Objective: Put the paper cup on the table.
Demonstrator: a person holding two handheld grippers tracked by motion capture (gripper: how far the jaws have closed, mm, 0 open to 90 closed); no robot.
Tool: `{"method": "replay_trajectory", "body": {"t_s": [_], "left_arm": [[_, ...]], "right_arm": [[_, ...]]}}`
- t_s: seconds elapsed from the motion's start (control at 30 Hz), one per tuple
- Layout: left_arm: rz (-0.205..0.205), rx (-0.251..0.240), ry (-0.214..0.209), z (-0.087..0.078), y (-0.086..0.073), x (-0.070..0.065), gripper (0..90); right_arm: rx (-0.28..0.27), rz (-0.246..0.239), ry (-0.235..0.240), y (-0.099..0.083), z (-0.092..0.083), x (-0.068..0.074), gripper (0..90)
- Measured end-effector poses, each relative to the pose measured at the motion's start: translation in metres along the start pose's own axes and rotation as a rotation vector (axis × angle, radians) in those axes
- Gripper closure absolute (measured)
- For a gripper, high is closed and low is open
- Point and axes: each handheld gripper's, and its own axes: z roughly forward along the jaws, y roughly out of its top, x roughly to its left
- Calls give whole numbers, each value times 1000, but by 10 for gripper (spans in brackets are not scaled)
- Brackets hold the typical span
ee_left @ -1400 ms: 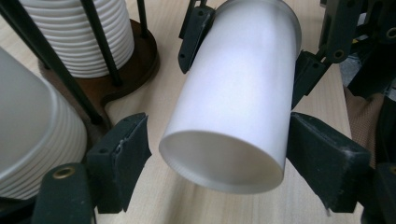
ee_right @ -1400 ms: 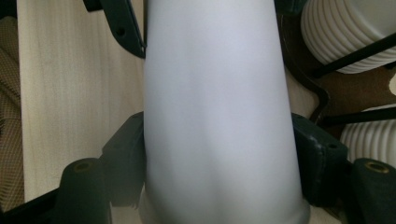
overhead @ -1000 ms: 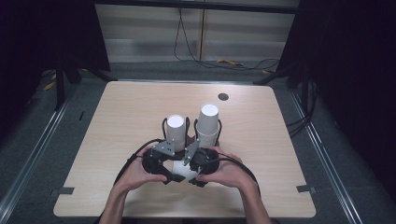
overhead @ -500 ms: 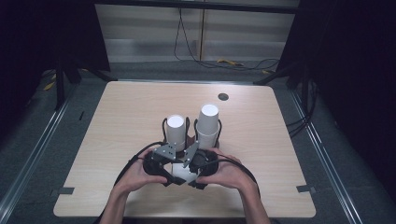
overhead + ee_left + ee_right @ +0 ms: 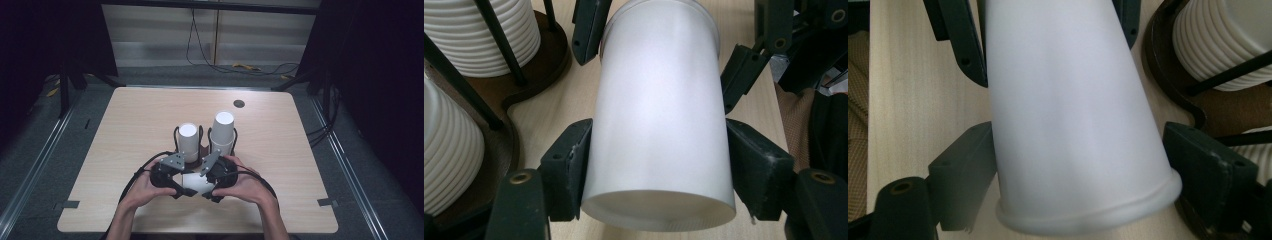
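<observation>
Setting: pale wooden tabletop (image 5: 125, 150) in a dark room, grey floor around it.

Item 1: my left hand-held gripper (image 5: 659, 170), near the tabletop's front edge. Its jaws have just been closing and now press both sides of a white paper cup (image 5: 656, 125) lying on its side between my two hands, near its closed base.

Item 2: my right hand-held gripper (image 5: 1083, 170), facing the left one. Its jaws have just been opening; they stand around the same cup's rim end, the pad on one side clear of it.

Item 3: dark wire cup holder (image 5: 205, 147) just beyond the grippers, carrying two stacks of ribbed white cups (image 5: 188, 141).

Item 4: small dark disc (image 5: 239, 103), well apart near the far edge.
</observation>
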Motion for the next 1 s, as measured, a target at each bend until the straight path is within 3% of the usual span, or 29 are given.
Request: {"method": "replay_trajectory", "body": {"t_s": [0.23, 0.5, 1.0], "left_arm": [[-28, -32, 0, -2, -4, 0, 324], [-65, -73, 28, -5, -6, -1, 322], [-74, -128, 50, -11, -13, -3, 320]], "right_arm": [[-44, 31, -18, -10, -1, -2, 147], [-81, 88, -26, -20, 1, -5, 143], [-138, 134, -49, -30, -1, -6, 148]]}}
